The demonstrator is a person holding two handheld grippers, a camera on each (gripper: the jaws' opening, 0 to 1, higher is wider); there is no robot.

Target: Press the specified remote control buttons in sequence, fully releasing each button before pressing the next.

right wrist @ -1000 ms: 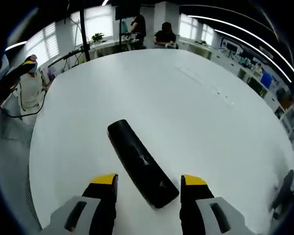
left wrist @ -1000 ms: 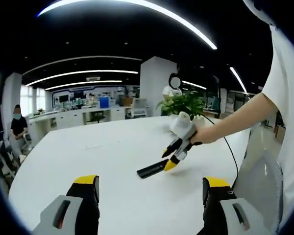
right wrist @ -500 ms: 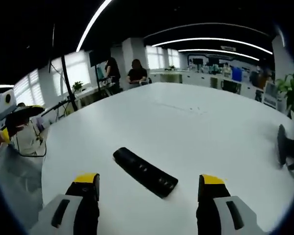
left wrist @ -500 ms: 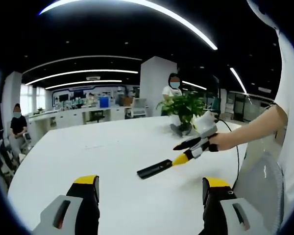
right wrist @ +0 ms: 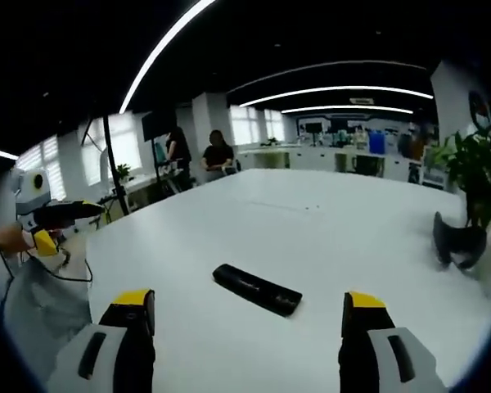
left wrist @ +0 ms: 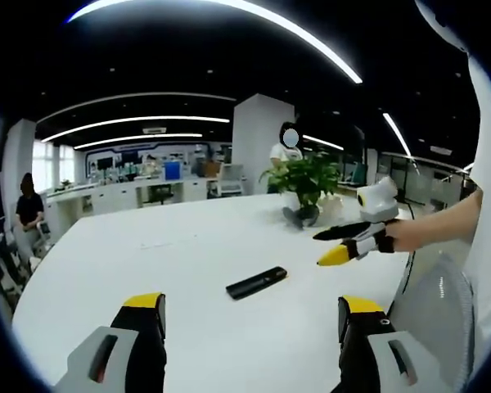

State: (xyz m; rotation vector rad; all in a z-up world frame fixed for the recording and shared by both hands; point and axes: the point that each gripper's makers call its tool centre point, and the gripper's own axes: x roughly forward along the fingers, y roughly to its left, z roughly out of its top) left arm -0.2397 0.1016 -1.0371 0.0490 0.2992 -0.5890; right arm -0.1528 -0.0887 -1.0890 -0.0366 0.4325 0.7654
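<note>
Remote (left wrist: 256, 282) flat on white table (left wrist: 188, 246), well apart from both grippers, nothing touching it. Left gripper (left wrist: 250, 327) wide open, empty, short of remote. Right gripper (right wrist: 245, 323) likewise wide open, empty, raised clear of remote. Potted plant (left wrist: 304, 184) beyond remote. Risk: off-centre jaw tip on next press, wrong button hit or remote skidding on smooth table.

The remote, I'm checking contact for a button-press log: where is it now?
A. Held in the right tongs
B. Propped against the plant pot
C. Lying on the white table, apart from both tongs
C: the remote lies flat on the table, with the right tongs raised clear beside it.
</note>
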